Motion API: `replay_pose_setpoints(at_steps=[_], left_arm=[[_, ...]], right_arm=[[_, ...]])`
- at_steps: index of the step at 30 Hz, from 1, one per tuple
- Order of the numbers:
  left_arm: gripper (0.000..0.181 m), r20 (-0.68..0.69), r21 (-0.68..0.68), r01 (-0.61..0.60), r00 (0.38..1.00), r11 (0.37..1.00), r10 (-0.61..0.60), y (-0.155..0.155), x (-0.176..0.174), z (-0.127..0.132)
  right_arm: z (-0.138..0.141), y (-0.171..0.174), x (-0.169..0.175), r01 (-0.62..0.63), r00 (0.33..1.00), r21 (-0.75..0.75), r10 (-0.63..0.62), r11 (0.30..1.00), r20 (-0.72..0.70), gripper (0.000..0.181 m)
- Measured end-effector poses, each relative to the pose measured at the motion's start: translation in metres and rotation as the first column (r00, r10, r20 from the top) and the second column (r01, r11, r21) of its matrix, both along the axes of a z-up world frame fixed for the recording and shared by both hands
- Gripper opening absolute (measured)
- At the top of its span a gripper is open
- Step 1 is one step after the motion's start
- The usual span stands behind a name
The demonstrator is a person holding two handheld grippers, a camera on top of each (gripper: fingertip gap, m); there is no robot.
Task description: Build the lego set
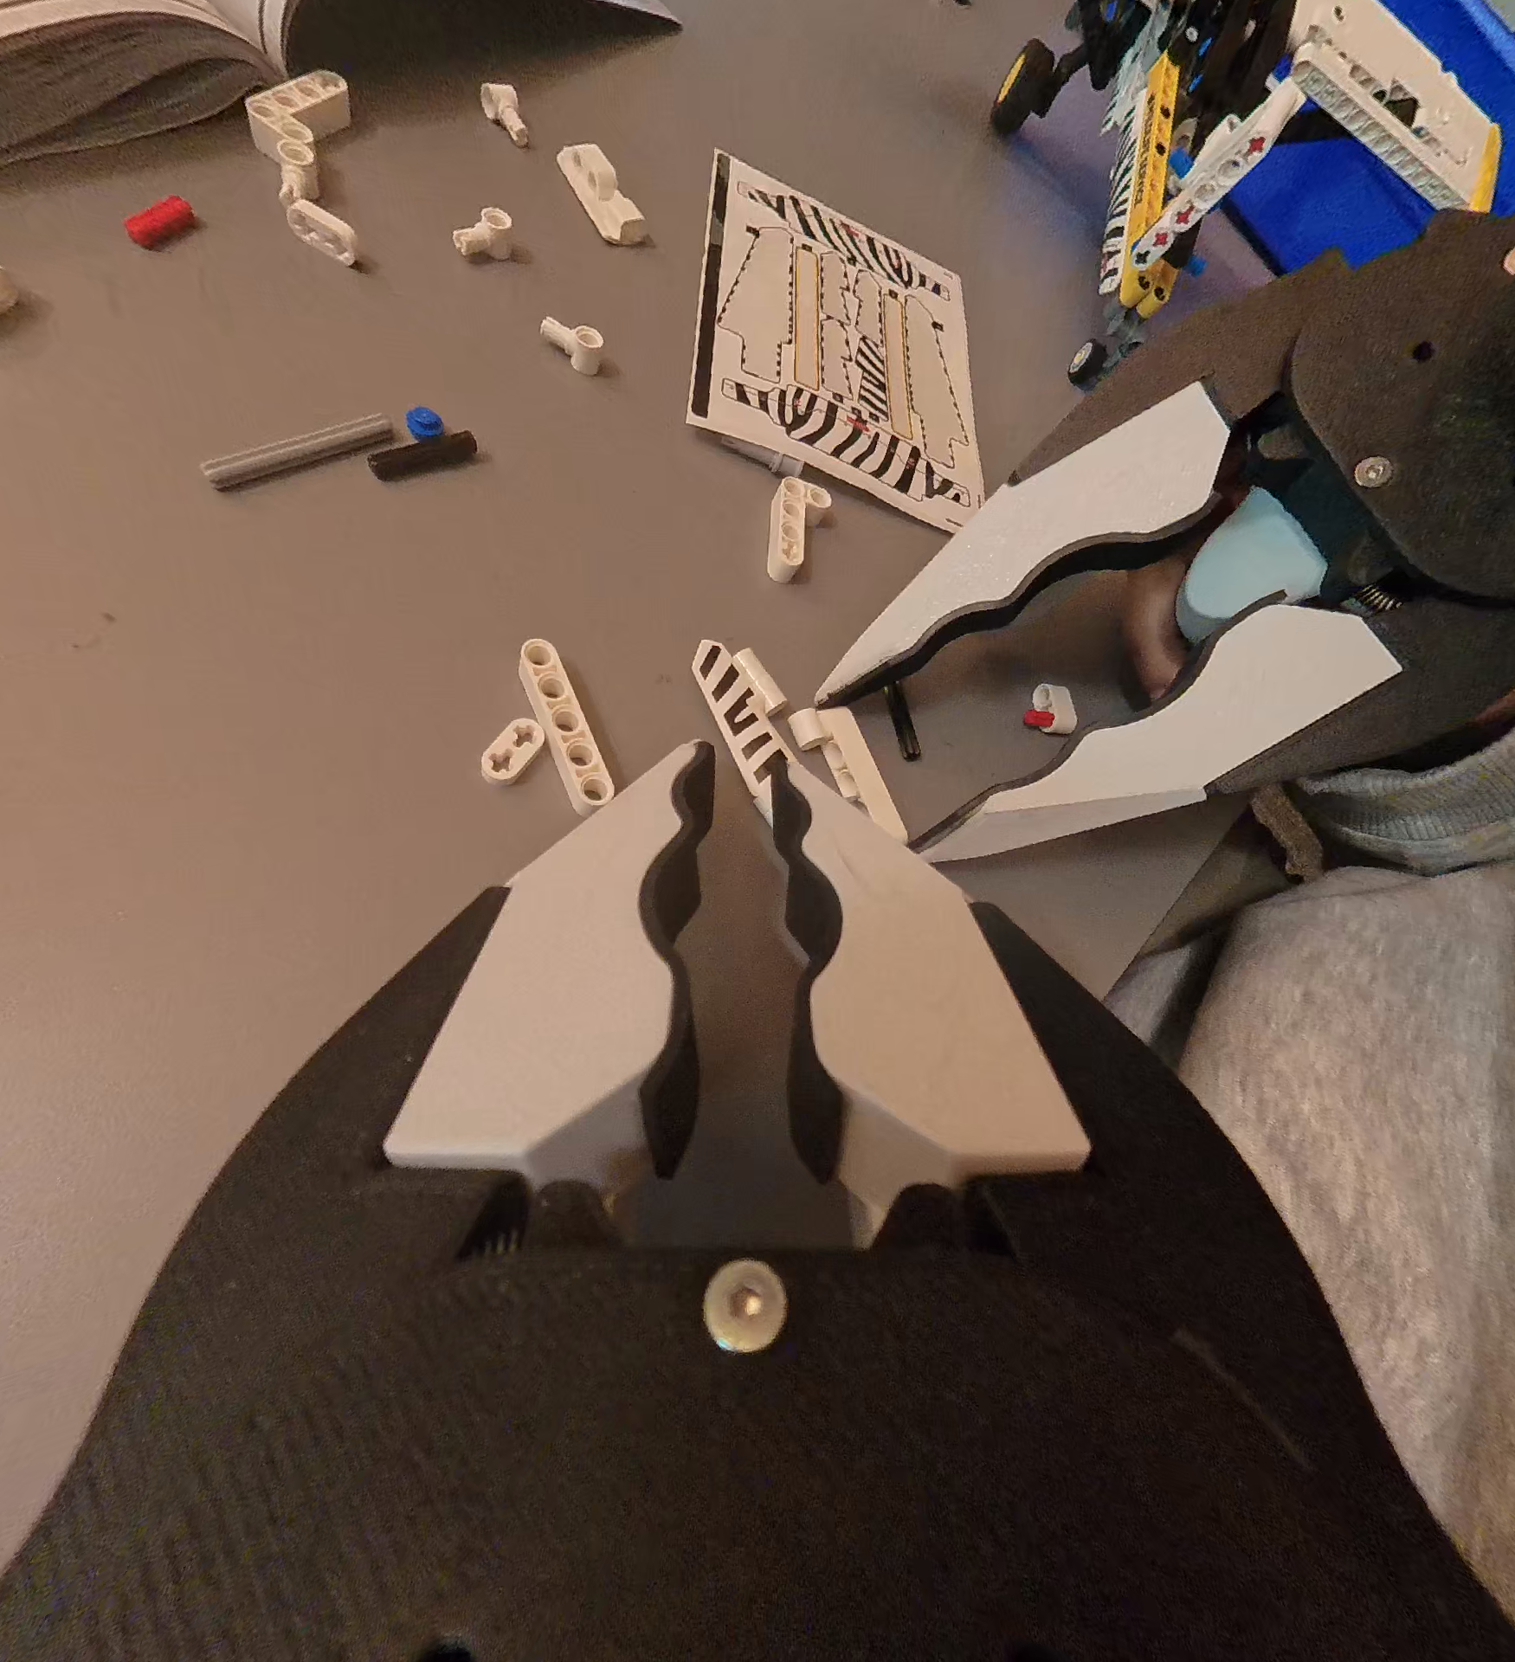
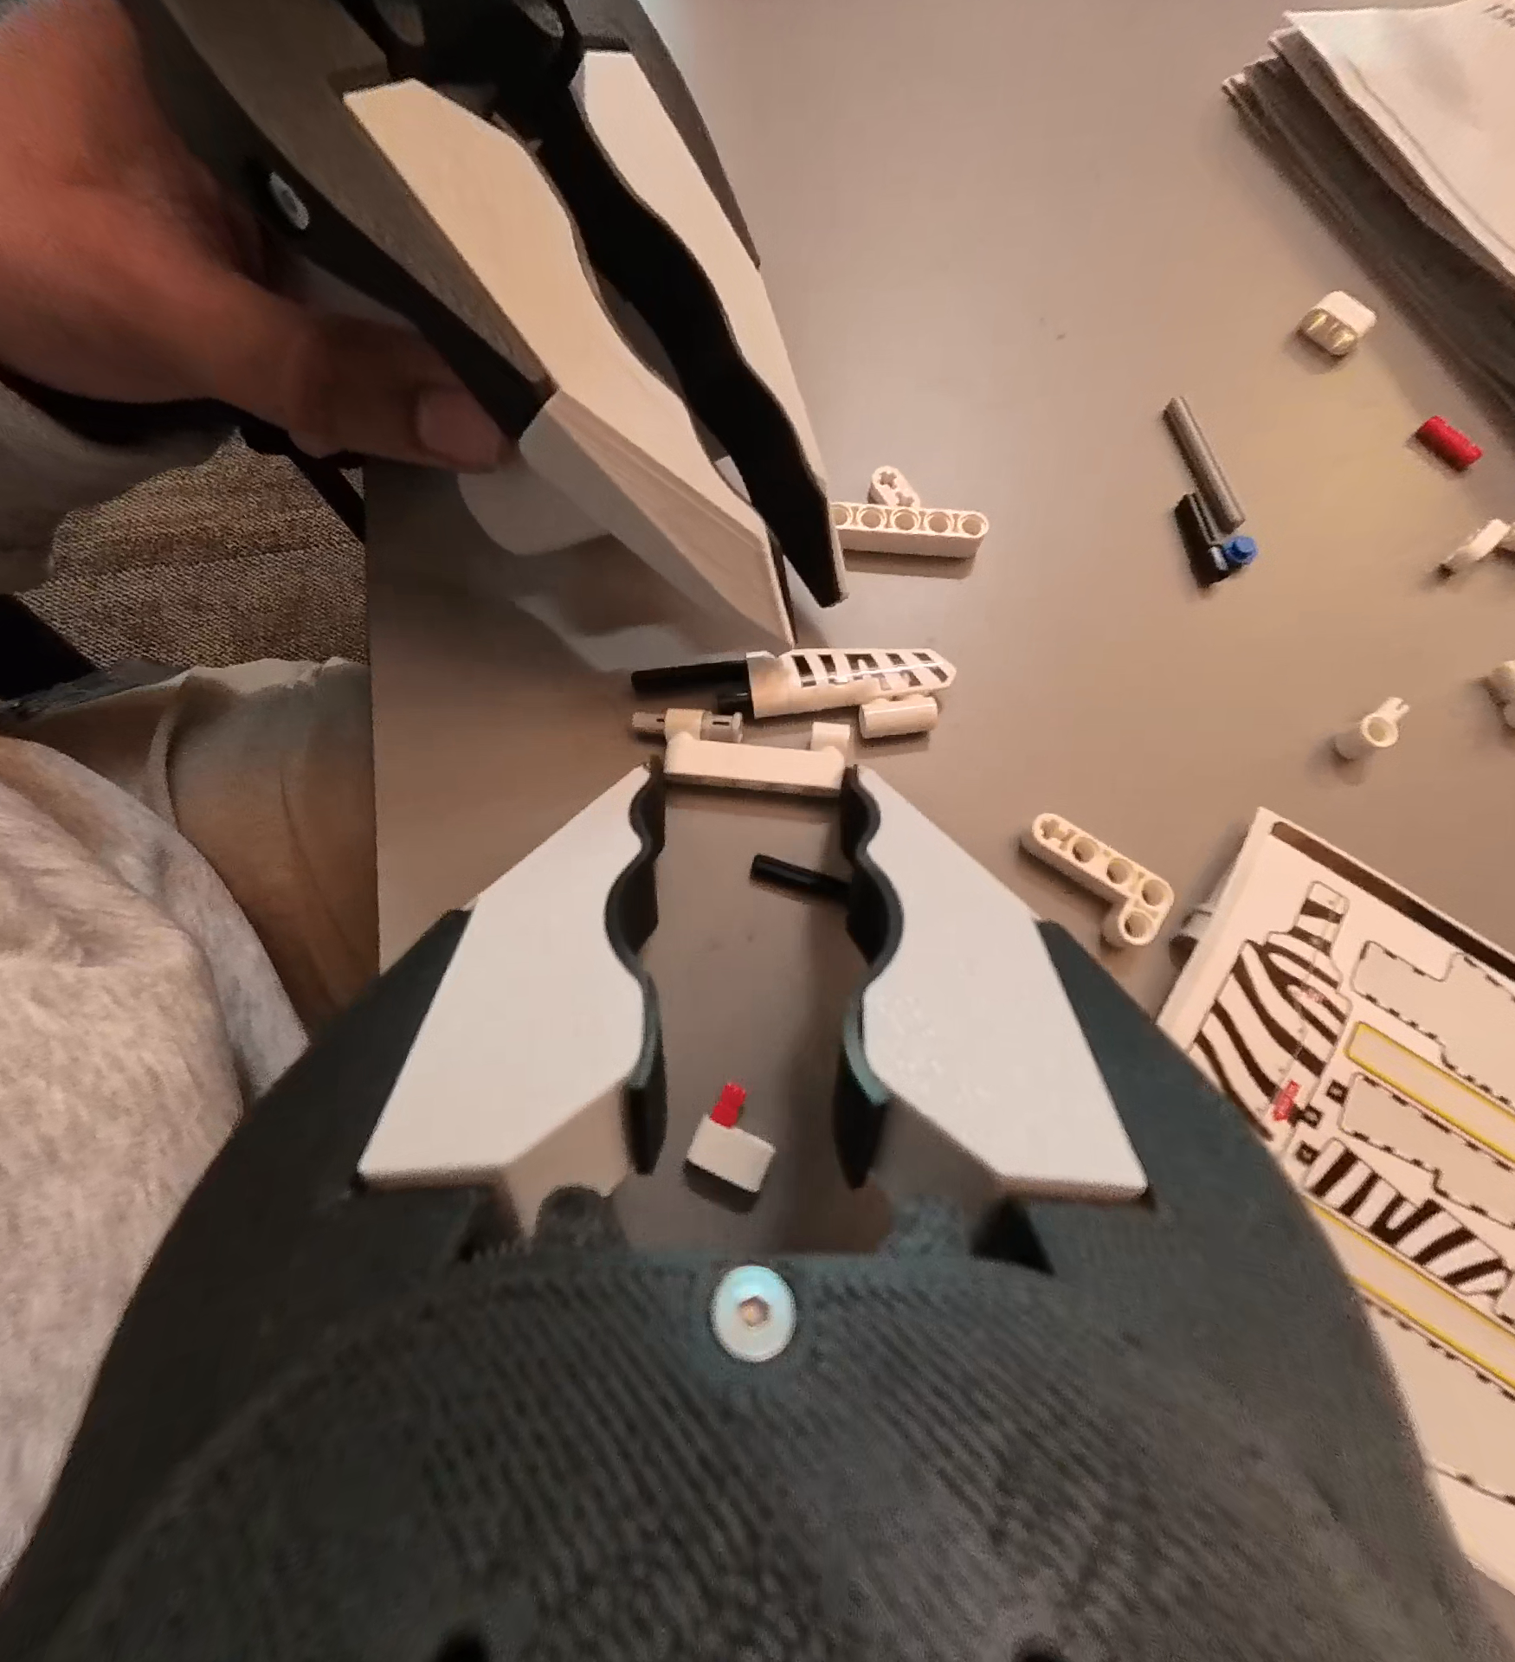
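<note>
My right gripper (image 2: 749,773) has its jaws set wide, with a short white beam (image 2: 754,764) held lengthwise between the fingertips, low on the grey table (image 2: 1006,225). It also shows in the left wrist view (image 1: 869,772), with the beam (image 1: 857,769) spanning its tips. My left gripper (image 1: 740,763) has only a narrow gap and holds nothing. It hovers just short of a zebra-striped white panel (image 1: 736,710), which the right wrist view (image 2: 853,674) shows beside a black pin. A loose black axle (image 2: 794,872) and a small white piece with a red pin (image 2: 730,1147) lie between the right fingers.
A zebra sticker sheet (image 1: 835,342), a five-hole white beam (image 1: 565,719), an L-beam (image 2: 1105,881), a grey axle (image 1: 295,450), a red piece (image 1: 158,218) and small white connectors lie scattered. The instruction book (image 1: 61,72) lies far left. The part-built model (image 1: 1231,135) stands by a blue bin (image 1: 1473,144). The table edge runs along my grey sleeve (image 1: 1365,1169). Both grippers' tips are close together, under 4 cm apart.
</note>
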State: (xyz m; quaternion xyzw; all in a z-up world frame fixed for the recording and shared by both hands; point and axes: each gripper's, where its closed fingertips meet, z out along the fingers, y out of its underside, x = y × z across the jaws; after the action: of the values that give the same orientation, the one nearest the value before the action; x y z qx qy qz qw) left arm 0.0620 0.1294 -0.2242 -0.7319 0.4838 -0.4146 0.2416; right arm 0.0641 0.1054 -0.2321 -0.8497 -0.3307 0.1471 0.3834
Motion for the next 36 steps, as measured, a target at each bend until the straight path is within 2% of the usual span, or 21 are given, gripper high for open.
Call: replay_pose_setpoints(at_steps=[10,17,30,36], left_arm=[[0.011,0.003,-0.008,-0.001,1.0,1.0,0.001,0.0,0.0,0.0],[0.005,0.0,-0.017,0.014,1.0,1.0,-0.014,-0.002,0.0,-0.001],[0.005,0.007,-0.027,0.016,1.0,1.0,-0.016,-0.002,0.0,0.0],[0.007,0.018,-0.032,0.02,1.0,0.999,-0.02,-0.003,0.0,0.001]], right_arm=[[0.001,0.002,-0.002,-0.088,0.995,0.039,0.086,0.995,0.052,0.039],[0.0,0.003,-0.001,-0.072,0.997,-0.021,0.071,0.997,-0.03,0.039],[0.0,0.005,0.002,-0.055,0.998,-0.015,0.055,0.998,-0.023,0.044],[0.007,-0.004,0.011,-0.038,0.999,-0.04,0.036,0.999,-0.029,0.047]])
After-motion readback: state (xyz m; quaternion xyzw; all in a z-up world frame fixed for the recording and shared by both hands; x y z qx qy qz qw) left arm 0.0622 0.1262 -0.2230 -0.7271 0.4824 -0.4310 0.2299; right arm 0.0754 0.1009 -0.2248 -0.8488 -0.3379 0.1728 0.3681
